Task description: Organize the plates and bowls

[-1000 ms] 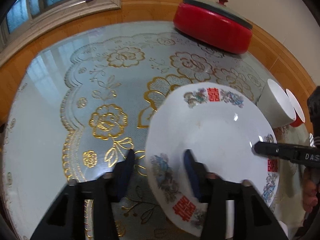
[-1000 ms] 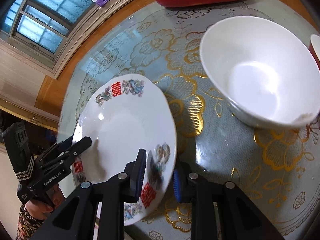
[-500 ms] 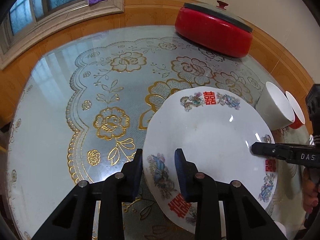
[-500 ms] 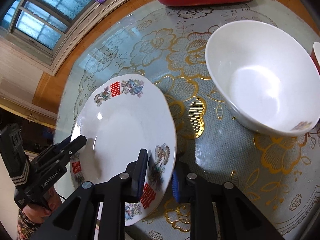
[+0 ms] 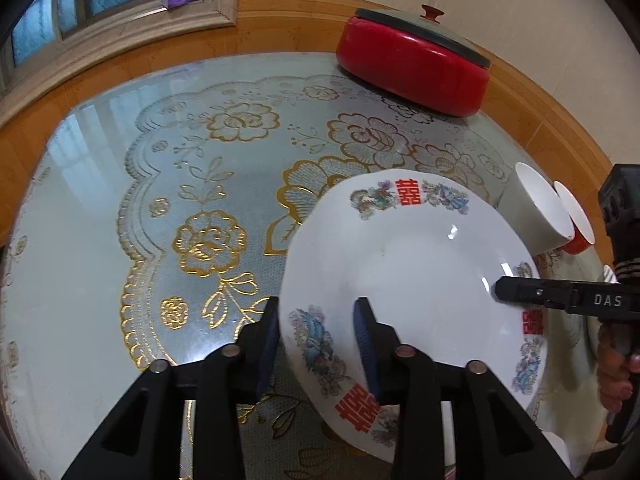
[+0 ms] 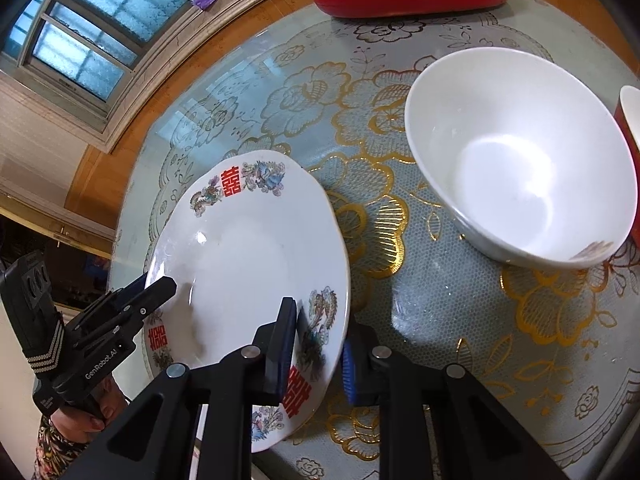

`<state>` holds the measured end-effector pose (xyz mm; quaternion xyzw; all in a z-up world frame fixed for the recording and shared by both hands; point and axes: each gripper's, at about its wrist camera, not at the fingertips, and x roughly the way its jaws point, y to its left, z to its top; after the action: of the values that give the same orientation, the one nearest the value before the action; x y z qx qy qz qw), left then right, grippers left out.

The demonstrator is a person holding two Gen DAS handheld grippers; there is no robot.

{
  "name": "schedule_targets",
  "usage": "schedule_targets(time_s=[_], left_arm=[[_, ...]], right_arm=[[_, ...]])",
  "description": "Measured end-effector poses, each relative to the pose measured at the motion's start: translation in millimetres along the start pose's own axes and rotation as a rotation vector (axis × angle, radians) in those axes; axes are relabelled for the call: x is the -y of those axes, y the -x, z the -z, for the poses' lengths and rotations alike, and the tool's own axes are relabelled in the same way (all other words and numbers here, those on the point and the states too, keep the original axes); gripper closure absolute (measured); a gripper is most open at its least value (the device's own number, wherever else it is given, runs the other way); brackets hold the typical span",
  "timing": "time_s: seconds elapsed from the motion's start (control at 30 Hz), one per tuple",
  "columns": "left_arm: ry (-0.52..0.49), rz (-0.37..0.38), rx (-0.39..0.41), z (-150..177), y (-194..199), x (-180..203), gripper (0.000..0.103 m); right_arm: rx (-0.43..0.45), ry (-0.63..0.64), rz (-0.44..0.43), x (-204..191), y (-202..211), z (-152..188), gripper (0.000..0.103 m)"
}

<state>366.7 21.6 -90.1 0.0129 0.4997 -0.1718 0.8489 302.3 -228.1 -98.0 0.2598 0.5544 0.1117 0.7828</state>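
Both wrist cameras look steeply down, close over the table (image 5: 100, 280) near its front edge, from opposite sides of the plate (image 6: 248, 248), which both views share.

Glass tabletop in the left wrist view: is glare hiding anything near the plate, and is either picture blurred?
Left wrist view: pale window glare on the glass tabletop sits far left, clear of the plate, which shows only small glints; edges are sharp, and the fisheye bends the table rim. Right wrist view: also sharp; the white bowl has a soft bright patch inside, with no detail lost.
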Motion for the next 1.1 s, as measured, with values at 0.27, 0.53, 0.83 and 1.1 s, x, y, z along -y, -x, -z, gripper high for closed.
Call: schedule_targets(time_s=[0.27,0.53,0.83,1.1], left_arm=[[0.016,0.026,-0.027,4,-12,-1,0.068],[0.009,0.007,0.008,7,0,4,0.069],[0.02,0.03,0.009,6,1,5,0.068],[-0.025,0.003,-0.022,9,-8,4,0.068]], right_arm=[[-0.002,0.016,-0.022,10,-7,0,0.083],[0.01,0.087,0.009,0,3,0,0.081],[0.01,0.108,-0.02,-8,8,2,0.082],[-0.003,0.065,-0.028,3,-3,11,0.081]])
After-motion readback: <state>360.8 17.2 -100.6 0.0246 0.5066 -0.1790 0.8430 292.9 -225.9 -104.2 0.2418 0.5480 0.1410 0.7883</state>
